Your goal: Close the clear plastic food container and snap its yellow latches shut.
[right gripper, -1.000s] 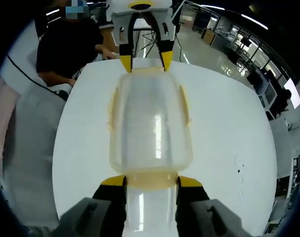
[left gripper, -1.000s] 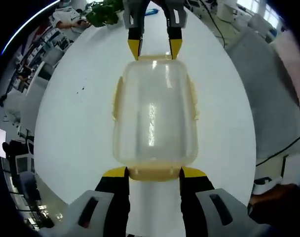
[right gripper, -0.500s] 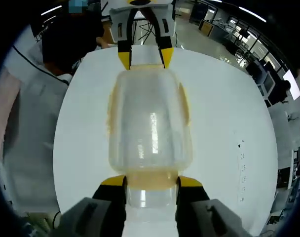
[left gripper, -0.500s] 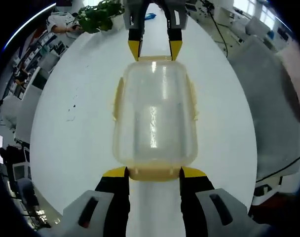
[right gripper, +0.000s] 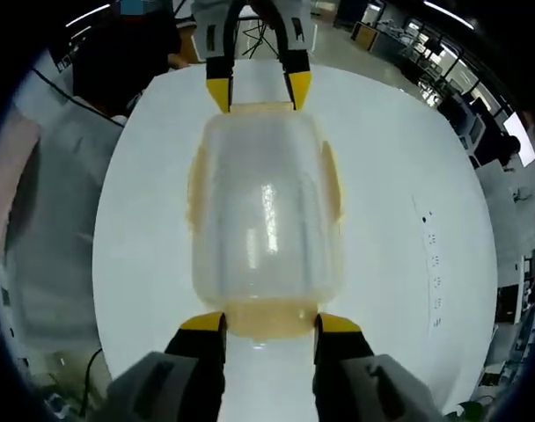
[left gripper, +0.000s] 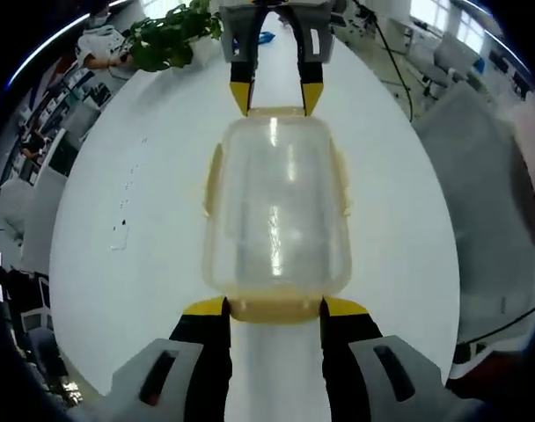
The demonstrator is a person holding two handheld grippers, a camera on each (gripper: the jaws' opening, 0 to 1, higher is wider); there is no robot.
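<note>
Container (left gripper: 276, 211) of clear plastic sits closed on the white tabletop (left gripper: 135, 202), held endwise between the two tools as before. Left tool (left gripper: 274, 307) and right tool (right gripper: 261, 323) each stand spread, jaws straddling a yellow end latch (left gripper: 274, 309). Against half a second ago only the background has swung; the plant (left gripper: 166, 35) shows fuller.

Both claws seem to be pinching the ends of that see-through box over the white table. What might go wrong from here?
1. The left gripper and right gripper each straddle only a yellow end latch of the container; it might slip or twist.
2. Uneven squeezing could leave one end unsnapped.
3. The yellow side latches may be unfastened, though I cannot tell.
</note>
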